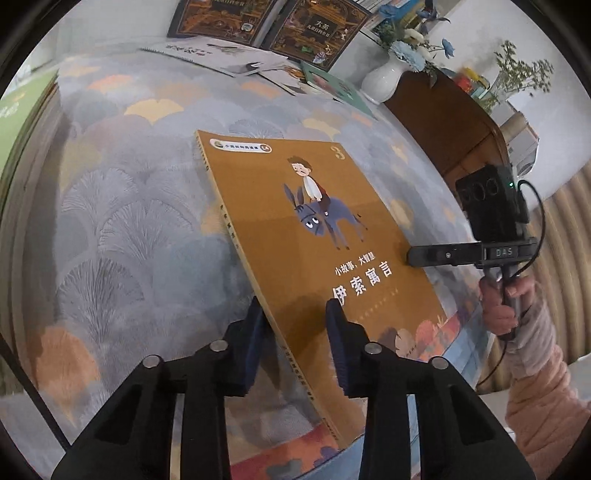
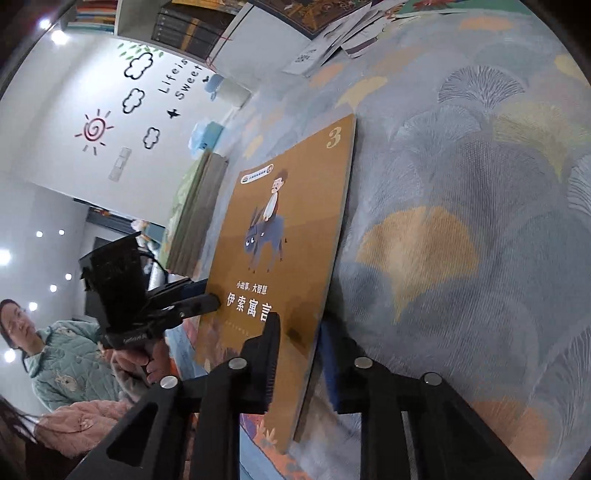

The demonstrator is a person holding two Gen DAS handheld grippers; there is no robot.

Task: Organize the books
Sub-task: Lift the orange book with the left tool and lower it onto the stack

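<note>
An orange-brown book (image 1: 314,206) with a boy riding a donkey on its cover is tilted up off the patterned cloth (image 1: 122,206). My left gripper (image 1: 295,332) is shut on its spine edge, one finger under and one on the cover. From the right wrist view, the same book (image 2: 280,221) runs between the fingers of my right gripper (image 2: 299,343), which is shut on its opposite long edge. Each gripper also shows in the other's view: the right gripper (image 1: 413,254) on the book's right edge, the left gripper (image 2: 207,299) clamped on its left edge.
Several books and booklets (image 1: 229,55) lie at the cloth's far side, two dark ones (image 1: 314,33) propped behind. A white vase (image 1: 384,79) of blue flowers stands by a wooden cabinet (image 1: 443,122). A green-covered book stack (image 2: 195,214) sits left. A person in a teal jacket (image 2: 62,354) sits nearby.
</note>
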